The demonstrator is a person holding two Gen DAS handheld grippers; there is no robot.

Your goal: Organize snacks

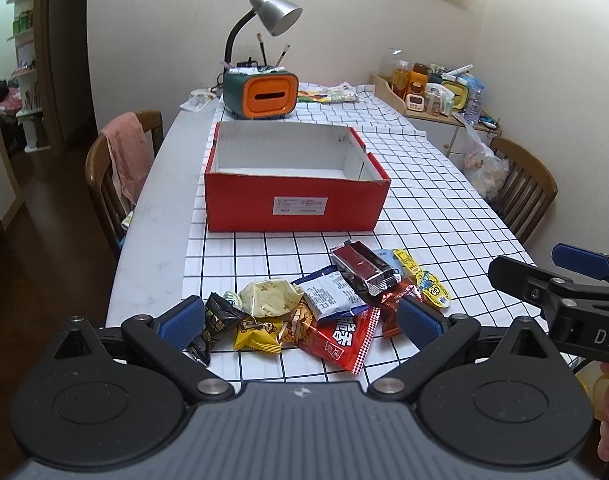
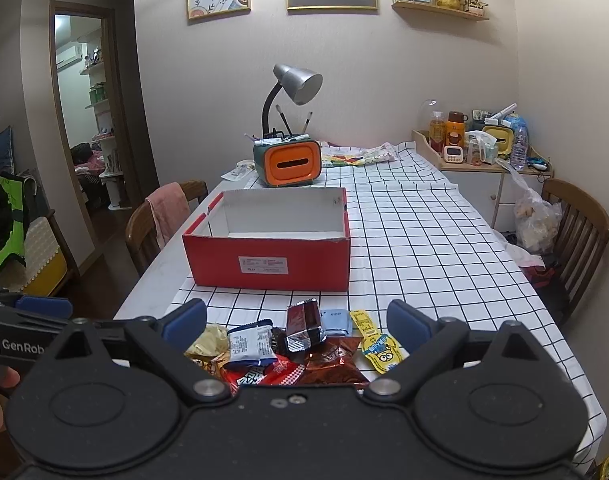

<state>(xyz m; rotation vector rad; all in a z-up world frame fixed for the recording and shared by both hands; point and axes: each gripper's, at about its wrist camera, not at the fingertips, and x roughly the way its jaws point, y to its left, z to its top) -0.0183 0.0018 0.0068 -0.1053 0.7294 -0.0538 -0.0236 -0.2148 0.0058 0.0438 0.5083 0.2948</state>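
Observation:
A pile of snack packets (image 1: 316, 308) lies on the checked tablecloth at the near end of the table; it also shows in the right wrist view (image 2: 288, 348). A dark foil bar (image 1: 362, 266) lies on top of the pile, also seen in the right wrist view (image 2: 304, 326). Behind the pile stands an open red box (image 1: 296, 200) with a white, empty inside, also in the right wrist view (image 2: 268, 260). My left gripper (image 1: 300, 320) is open, hovering just before the pile. My right gripper (image 2: 296, 326) is open above the pile's near side. Both are empty.
An orange and green desk organiser with a silver lamp (image 1: 260, 94) stands behind the box. Wooden chairs stand at the left (image 1: 116, 172) and right (image 1: 524, 188) of the table. A side cabinet with bottles (image 1: 436, 92) is at the far right. The right gripper's body (image 1: 560, 288) shows at the right edge.

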